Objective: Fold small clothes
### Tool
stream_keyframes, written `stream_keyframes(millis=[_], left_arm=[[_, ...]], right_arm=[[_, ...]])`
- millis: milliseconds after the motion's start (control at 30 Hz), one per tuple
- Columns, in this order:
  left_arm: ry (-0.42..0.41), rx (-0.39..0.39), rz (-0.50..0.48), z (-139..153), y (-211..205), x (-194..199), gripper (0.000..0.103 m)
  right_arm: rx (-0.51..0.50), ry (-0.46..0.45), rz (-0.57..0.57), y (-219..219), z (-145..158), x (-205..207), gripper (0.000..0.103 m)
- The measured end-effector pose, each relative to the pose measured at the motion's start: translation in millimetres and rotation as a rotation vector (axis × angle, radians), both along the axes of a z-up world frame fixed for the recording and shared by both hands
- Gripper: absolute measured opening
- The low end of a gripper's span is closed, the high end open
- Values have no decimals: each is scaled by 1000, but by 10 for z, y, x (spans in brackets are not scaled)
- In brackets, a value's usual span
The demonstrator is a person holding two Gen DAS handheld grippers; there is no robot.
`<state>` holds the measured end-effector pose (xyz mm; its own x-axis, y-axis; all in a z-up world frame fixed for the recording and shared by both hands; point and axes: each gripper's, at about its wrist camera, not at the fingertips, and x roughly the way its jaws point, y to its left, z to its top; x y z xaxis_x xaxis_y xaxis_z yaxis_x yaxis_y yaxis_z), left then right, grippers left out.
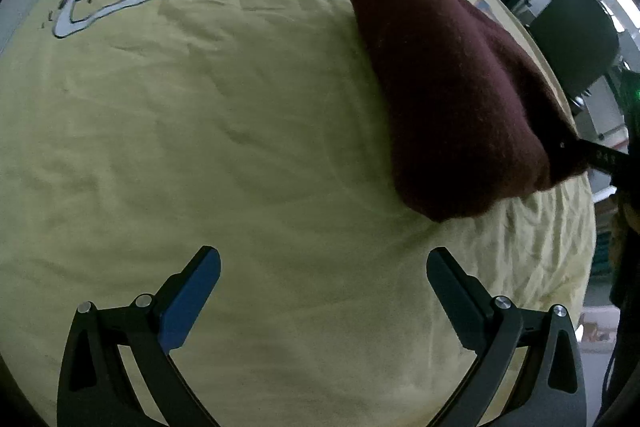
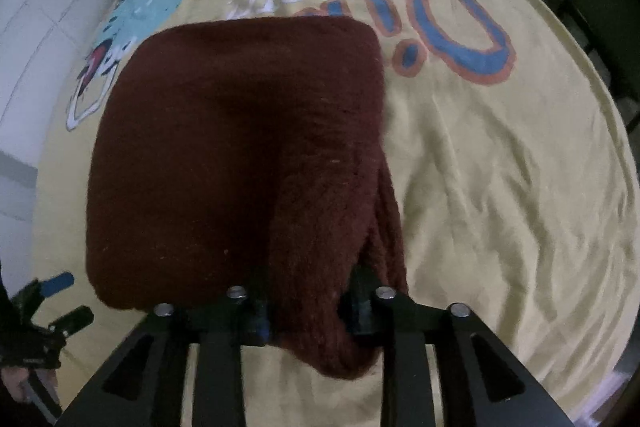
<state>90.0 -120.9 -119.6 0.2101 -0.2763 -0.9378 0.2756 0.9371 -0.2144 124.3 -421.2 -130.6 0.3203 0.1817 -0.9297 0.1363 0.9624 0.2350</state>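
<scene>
A dark maroon knitted garment [image 2: 224,163] lies folded on a yellow printed cloth [image 2: 500,187]. My right gripper [image 2: 310,311] is shut on the garment's near edge, and the fabric bunches between its jaws. In the left wrist view the garment [image 1: 452,87] lies ahead to the right. My left gripper [image 1: 322,291] is open and empty, above bare yellow cloth [image 1: 240,147] and apart from the garment. The left gripper also shows in the right wrist view [image 2: 64,301] at the lower left.
The yellow cloth covers a round table and has a blue cartoon print [image 2: 140,19] and lettering [image 2: 452,27] on its far side. A dark chair [image 1: 576,39] and desks stand beyond the table's right edge. A tiled floor [image 2: 36,39] shows at the left.
</scene>
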Motion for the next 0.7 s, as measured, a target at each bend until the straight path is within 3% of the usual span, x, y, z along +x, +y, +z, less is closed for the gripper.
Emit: stream_keyframes(millis=[67, 133, 167, 200, 467, 533, 600, 700], left_arm=[[-4, 8, 14, 11, -39, 39, 102], [-7, 5, 23, 39, -42, 77, 102], [-12, 3, 27, 69, -44, 114, 102], [-17, 3, 31, 95, -58, 138, 102], [-60, -1, 35, 276, -223, 418, 102], [-65, -20, 33, 332, -276, 528, 102], [-75, -33, 29, 398, -374, 658, 102], [-60, -58, 17, 432, -565, 856, 102]], right_arm=[[-6, 2, -6, -3, -10, -2, 39], [-44, 2, -3, 10, 24, -2, 59], [-83, 11, -10, -4, 45, 1, 79], [-111, 17, -16, -13, 60, 0, 83], [-76, -44, -35, -88, 373, -17, 84], [-59, -68, -29, -61, 470, 6, 89], [-55, -71, -8, 6, 491, 107, 103], [-32, -56, 26, 83, 424, 259, 103]])
